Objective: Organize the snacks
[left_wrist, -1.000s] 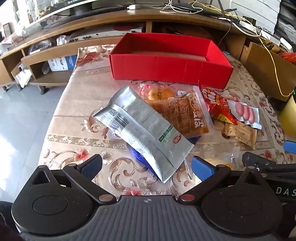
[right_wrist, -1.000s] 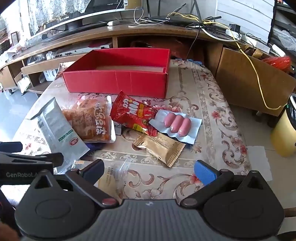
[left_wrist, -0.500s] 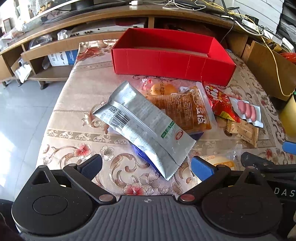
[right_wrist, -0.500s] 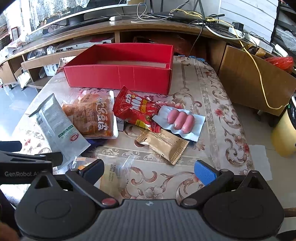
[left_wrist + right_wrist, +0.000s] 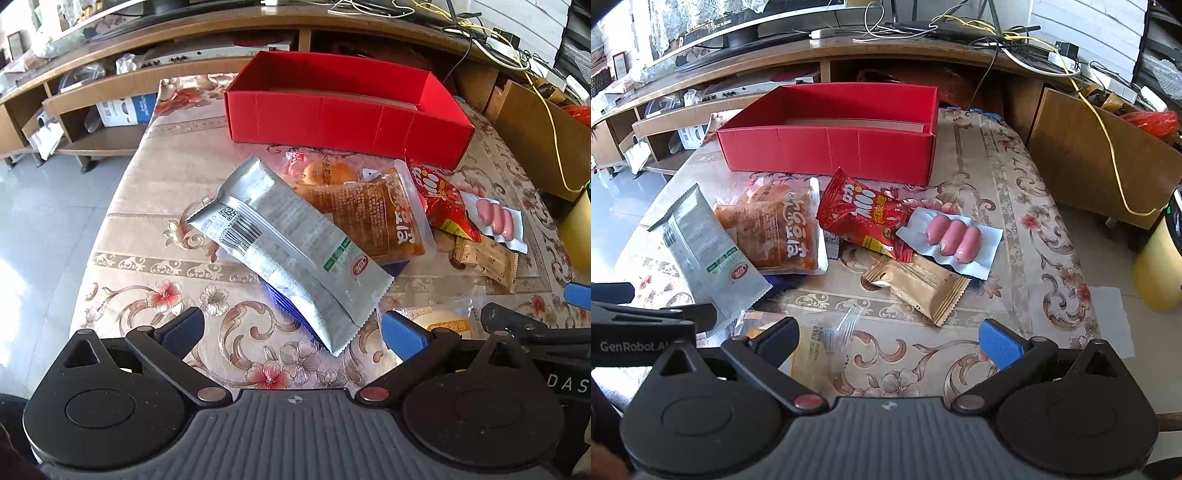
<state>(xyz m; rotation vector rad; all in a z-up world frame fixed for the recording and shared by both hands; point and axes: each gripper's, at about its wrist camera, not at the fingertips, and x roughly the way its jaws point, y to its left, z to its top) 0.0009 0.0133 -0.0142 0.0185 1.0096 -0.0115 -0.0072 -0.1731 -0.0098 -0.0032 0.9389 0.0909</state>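
Nearby, left gripper [image 5: 646,321] reads "GenRobot.AI"; right gripper [image 5: 535,325] shows "DAS".

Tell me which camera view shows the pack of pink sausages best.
The right wrist view: the sausage pack lies near the middle, whole, with all three sausages clear and only a corner tucked under the red snack bag. In the left wrist view the pack sits small and distorted near the right edge.

snack packets [image 5: 775,229] lie jumbled, overlapping, before the open red box [image 5: 831,147], none inside.
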